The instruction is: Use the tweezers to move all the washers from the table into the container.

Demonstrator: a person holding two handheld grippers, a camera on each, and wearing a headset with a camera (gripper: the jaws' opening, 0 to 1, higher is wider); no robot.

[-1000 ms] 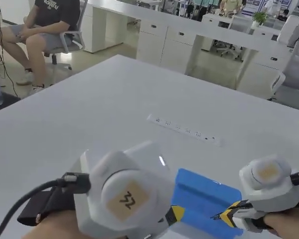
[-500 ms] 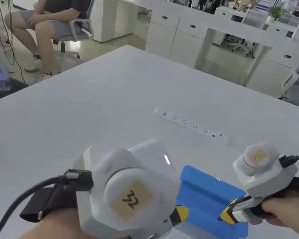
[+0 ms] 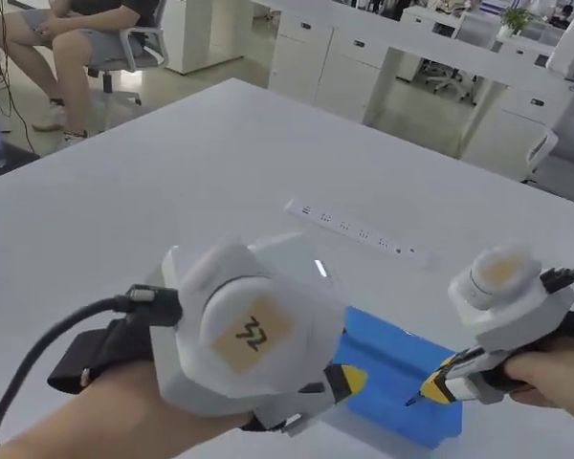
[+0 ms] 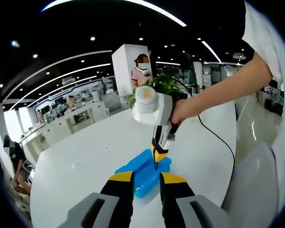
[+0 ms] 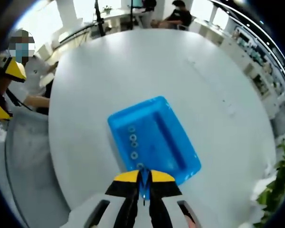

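Jaws of the right gripper [image 5: 143,177] clamp the tweezers [image 5: 143,185] over the blue container [image 5: 173,140] — several washers [image 5: 133,139] lie inside; the left gripper [image 4: 146,184] has its jaws parted, empty. Probably nearly done.

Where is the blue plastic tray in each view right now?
Head view: blue plastic tray, bottom centre-right, between both tools.
Left gripper view: tray, lower centre, just past the jaws.
Right gripper view: tray, centre, small ring washers inside.
Shared landmark: right tool holding thin tweezers over the tray.
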